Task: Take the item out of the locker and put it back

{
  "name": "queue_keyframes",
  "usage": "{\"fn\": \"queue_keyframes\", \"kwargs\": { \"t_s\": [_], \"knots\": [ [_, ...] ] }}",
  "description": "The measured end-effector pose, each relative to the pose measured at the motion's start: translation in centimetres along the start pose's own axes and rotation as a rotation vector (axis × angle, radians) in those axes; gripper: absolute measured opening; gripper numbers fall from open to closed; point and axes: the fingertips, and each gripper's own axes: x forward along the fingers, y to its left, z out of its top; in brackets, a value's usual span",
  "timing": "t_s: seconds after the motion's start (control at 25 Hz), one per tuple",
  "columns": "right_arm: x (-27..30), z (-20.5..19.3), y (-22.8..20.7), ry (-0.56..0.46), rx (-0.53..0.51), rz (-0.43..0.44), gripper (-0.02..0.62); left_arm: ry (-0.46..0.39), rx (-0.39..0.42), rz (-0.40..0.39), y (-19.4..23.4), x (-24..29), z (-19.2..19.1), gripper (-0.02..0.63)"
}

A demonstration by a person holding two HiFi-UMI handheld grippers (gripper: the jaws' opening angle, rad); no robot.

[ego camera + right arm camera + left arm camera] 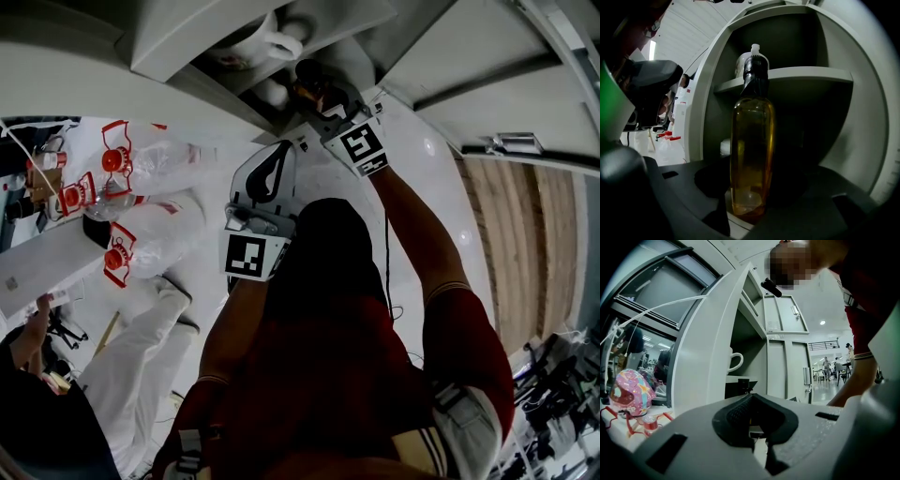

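Observation:
An amber bottle (752,154) with a black cap stands upright between the jaws of my right gripper (754,197), which is shut on it. The bottle is at the mouth of the open locker, in front of its grey shelf (801,75). In the head view my right gripper (328,103) reaches up into the locker with the bottle (309,86). My left gripper (757,420) is shut with nothing in it, lower and left of the right one (267,178). A white mug (733,363) sits on a locker shelf.
The open locker door (703,357) stands at the left. Closed grey locker doors (787,319) are on the right. Bagged plastic bottles with red caps (141,164) lie at the left, near a pink patterned ball (630,392). A person in white trousers (131,366) is below left.

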Motion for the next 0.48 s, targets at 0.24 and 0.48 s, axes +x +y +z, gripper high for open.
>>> {"fn": "queue_keyframes", "kwargs": {
  "t_s": [0.24,0.48],
  "knots": [
    [0.63,-0.02,-0.03,-0.008,0.017,0.022,0.192,0.004,-0.001,0.002,0.16,-0.17,-0.32,0.006],
    [0.96,0.06,0.29,0.002,0.009,0.063,0.193,0.009,-0.003,-0.002,0.14,-0.24,-0.30,0.006]
  ]
}}
